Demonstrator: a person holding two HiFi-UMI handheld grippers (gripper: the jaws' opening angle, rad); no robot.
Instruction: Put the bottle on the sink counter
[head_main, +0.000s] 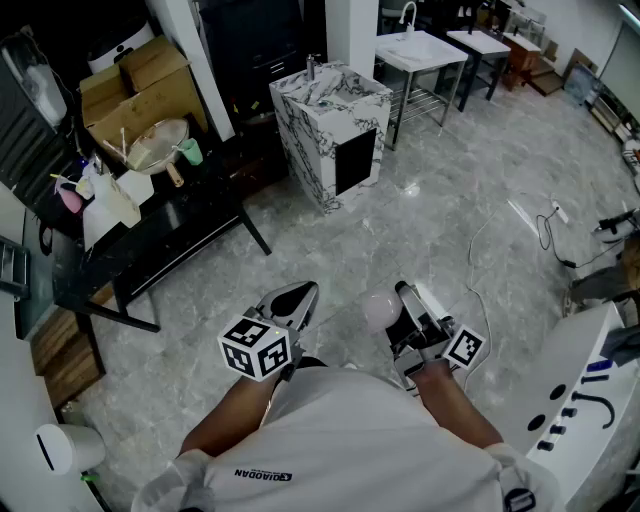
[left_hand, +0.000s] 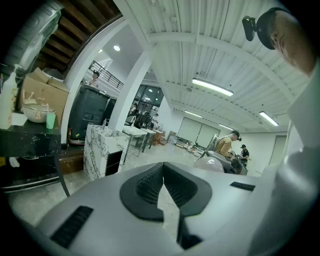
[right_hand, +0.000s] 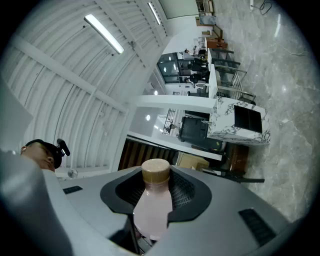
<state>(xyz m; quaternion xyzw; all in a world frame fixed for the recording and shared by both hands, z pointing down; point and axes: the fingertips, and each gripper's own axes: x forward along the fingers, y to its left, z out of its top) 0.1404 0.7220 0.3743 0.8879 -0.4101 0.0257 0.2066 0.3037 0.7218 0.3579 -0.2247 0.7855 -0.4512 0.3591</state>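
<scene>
My right gripper (head_main: 398, 300) is shut on a pale pink bottle (head_main: 379, 311) with a tan cap, held close in front of the person's body. In the right gripper view the bottle (right_hand: 151, 210) stands between the dark pads (right_hand: 187, 192), its cap poking out past them. My left gripper (head_main: 296, 298) is beside it on the left, with its jaws closed together and nothing between them (left_hand: 163, 186). The marble-patterned sink counter (head_main: 331, 112) with a small tap stands several steps ahead across the floor; it also shows in the left gripper view (left_hand: 103, 149) and the right gripper view (right_hand: 238, 123).
A black table (head_main: 160, 235) cluttered with a bowl, cups and bags stands at the left, with a cardboard box (head_main: 130, 85) behind it. A white metal sink table (head_main: 421, 51) is beyond the counter. Cables (head_main: 545, 232) lie on the floor at right, by a white machine (head_main: 590, 400).
</scene>
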